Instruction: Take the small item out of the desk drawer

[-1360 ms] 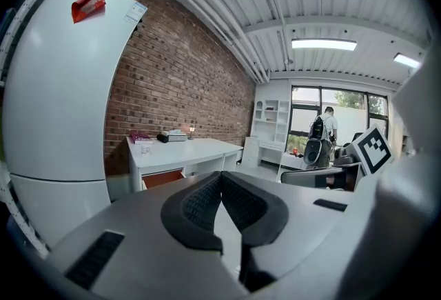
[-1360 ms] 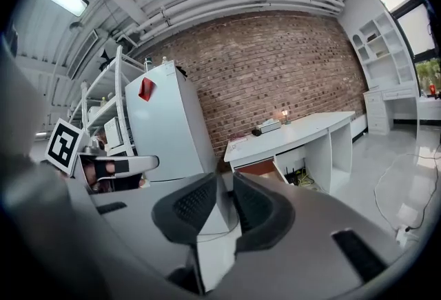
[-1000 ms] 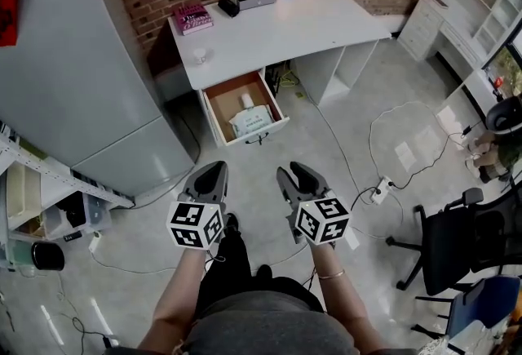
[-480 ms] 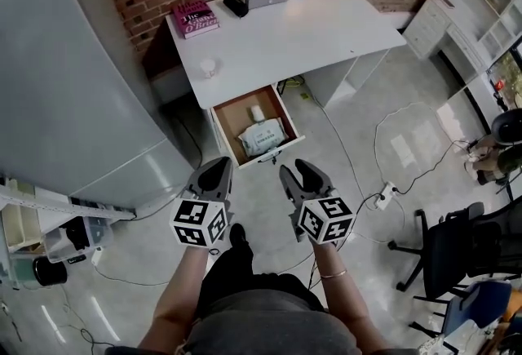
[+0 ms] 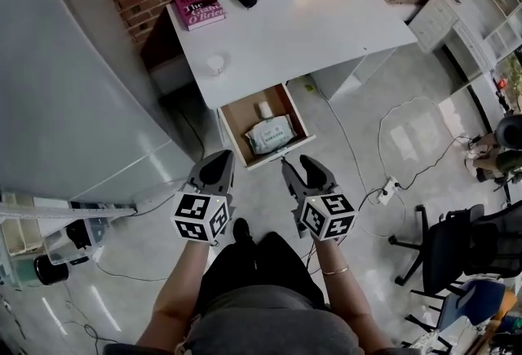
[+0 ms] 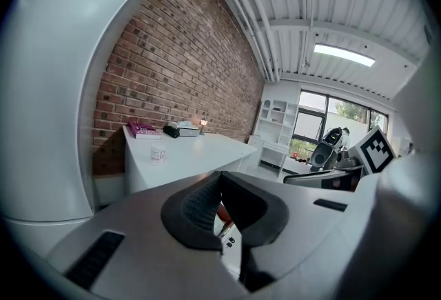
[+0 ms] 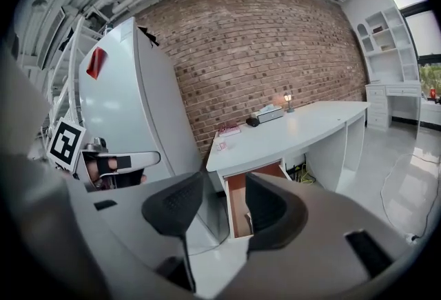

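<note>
Head view: open drawer ahead; left hand-held gripper pressed together; right hand-held gripper spread, empty, jaws just opening.

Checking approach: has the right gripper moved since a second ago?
Yes: the right gripper has come closer to the drawer in the head view. Its tongs have just been opening, nothing between them.

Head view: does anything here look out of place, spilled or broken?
Nothing looks spilled or broken. The drawer of the desk stands pulled out, with a packet and a small white item inside. A power strip and loose cables lie across the floor, which could trip someone.
</note>
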{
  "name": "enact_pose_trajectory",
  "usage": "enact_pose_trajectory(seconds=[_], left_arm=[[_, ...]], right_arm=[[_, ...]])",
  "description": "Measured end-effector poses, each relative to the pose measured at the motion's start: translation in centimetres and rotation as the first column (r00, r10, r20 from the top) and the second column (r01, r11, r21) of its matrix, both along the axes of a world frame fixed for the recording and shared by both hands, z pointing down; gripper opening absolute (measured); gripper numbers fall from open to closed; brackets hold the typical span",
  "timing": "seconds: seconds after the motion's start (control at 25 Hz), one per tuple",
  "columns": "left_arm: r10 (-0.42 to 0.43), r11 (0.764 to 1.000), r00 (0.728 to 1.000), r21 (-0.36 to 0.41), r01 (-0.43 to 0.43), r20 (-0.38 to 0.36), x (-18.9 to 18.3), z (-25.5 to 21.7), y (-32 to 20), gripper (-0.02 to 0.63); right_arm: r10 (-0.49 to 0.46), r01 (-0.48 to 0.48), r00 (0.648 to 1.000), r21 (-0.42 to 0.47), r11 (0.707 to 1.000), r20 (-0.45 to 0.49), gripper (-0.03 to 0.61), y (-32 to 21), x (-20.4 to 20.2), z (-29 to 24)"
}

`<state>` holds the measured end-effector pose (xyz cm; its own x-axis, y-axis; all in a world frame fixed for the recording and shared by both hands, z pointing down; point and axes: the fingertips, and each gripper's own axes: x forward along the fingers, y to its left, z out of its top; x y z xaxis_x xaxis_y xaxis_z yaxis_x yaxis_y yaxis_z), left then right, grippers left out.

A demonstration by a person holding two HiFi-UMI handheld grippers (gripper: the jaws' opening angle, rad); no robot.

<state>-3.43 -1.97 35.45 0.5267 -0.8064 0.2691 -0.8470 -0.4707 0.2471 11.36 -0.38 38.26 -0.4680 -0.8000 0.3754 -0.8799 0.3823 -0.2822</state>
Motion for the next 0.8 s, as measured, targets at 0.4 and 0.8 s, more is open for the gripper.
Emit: enact_pose_trajectory(seconds=[0.4, 0.8], left_arm=[[-0.045, 0.998, 0.999, -0.036, 0.045, -0.005, -0.8, 1.8, -2.8, 0.021], [-0.139, 0.987, 0.990, -0.074, 0.140, 0.013, -1.3, 3.3, -6.5, 0.021]], right_arm=[[-0.048, 0.047, 0.999, -0.087, 0.995, -0.009, 0.201, -4.1, -0.9, 3.3], [-0.134, 0.126, 0.990, -0.168, 0.978, -0.039, 0.212, -10.7, -0.7, 7.3]])
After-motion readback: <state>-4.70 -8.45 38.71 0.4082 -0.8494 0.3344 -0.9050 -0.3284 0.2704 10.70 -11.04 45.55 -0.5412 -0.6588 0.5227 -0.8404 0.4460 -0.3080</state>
